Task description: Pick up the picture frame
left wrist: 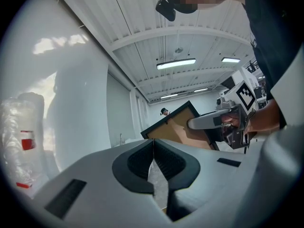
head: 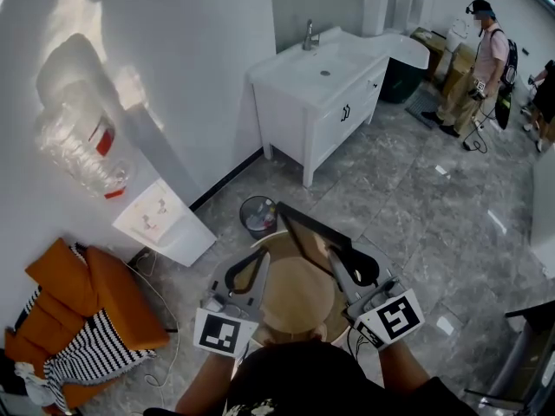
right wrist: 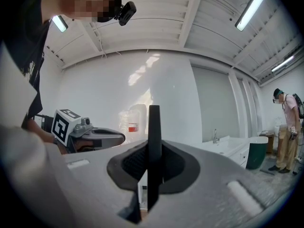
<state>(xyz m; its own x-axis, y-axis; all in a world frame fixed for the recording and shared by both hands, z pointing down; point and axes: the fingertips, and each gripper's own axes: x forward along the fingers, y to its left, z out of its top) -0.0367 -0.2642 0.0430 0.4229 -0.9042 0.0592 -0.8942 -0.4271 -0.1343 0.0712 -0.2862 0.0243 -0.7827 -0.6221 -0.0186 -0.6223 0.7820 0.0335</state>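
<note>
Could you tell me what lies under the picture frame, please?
A round wooden tabletop lies below the picture frame, which the right hand-held gripper grips by its edge. The tilted frame covers the tabletop's far edge.

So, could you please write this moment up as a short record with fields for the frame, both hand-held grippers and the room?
picture frame: black border, brown panel, tilted, gripped by one edge
right hand-held gripper: shut on the picture frame's edge
left hand-held gripper: shut, nothing between its jaws
below the grippers: round wooden tabletop
room: white sink cabinet, waste bin, person standing far off
</note>
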